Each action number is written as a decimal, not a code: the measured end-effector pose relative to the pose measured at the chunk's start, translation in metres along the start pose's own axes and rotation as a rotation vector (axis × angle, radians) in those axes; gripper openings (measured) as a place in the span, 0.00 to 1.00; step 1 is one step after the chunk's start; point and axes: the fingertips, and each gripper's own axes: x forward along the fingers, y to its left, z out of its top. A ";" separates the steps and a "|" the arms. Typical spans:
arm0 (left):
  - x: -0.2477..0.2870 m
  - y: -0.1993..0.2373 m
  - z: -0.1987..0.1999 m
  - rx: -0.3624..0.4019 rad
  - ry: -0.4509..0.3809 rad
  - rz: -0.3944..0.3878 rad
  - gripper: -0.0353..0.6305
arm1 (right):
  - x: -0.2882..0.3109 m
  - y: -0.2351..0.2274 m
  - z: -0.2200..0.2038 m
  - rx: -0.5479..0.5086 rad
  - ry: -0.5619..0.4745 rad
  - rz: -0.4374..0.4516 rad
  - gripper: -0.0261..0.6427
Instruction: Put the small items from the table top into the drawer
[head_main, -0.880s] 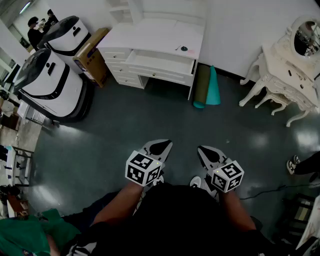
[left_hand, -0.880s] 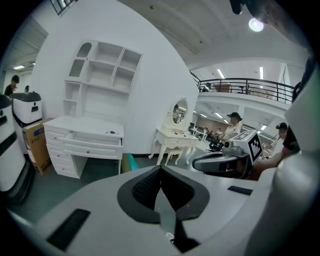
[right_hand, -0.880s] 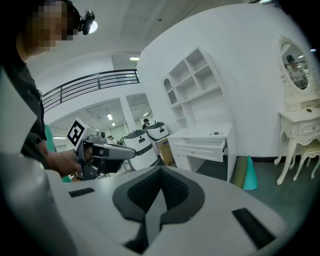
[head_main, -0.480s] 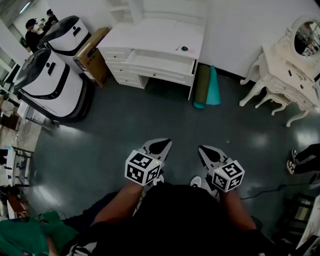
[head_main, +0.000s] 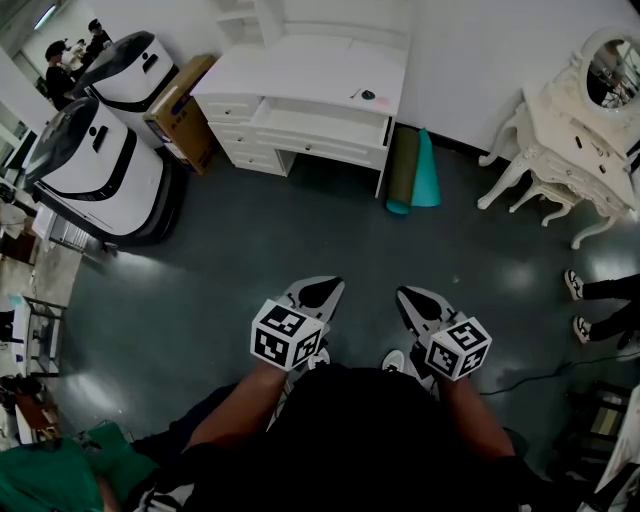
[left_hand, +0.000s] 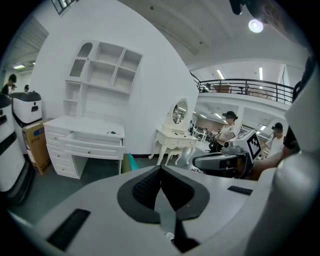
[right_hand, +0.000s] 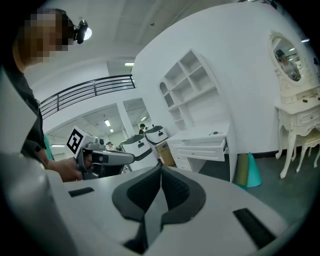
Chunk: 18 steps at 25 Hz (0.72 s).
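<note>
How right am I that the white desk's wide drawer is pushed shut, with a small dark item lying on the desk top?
Not quite: the wide drawer stands pulled open, not shut, as the head view shows. The small dark item does lie on the top of the white desk.
</note>
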 end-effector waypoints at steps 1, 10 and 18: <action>0.000 0.001 0.000 0.000 0.002 -0.002 0.07 | 0.001 0.003 0.001 -0.011 -0.003 0.007 0.08; -0.003 0.013 -0.001 0.012 0.006 -0.025 0.07 | 0.018 0.021 -0.008 -0.080 0.043 0.021 0.08; -0.021 0.042 -0.007 0.017 0.010 -0.053 0.07 | 0.050 0.040 -0.017 -0.085 0.072 -0.044 0.08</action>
